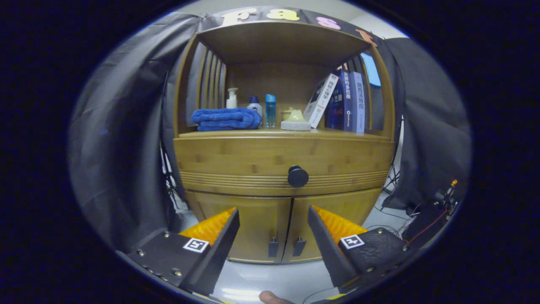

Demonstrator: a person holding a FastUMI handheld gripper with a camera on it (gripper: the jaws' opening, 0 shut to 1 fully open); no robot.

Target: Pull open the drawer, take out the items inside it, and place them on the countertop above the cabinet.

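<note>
A wooden cabinet faces me. Its drawer (253, 162) is closed, with a round black knob (298, 176) at the middle of its front. My gripper (273, 215) stands open, some way in front of the cabinet and below the knob, with nothing between its fingers. The countertop (278, 134) above the drawer holds a folded blue towel (226, 118), several small bottles (270, 110), a pale soap dish (295, 121) and a few books (344, 103). What lies inside the drawer is hidden.
Two lower cabinet doors (261, 230) with small dark handles sit beyond the fingers. Black cloth hangs on both sides. Cables and a dark device (438, 211) lie on the floor at the right. A fingertip (270, 297) shows beneath the gripper.
</note>
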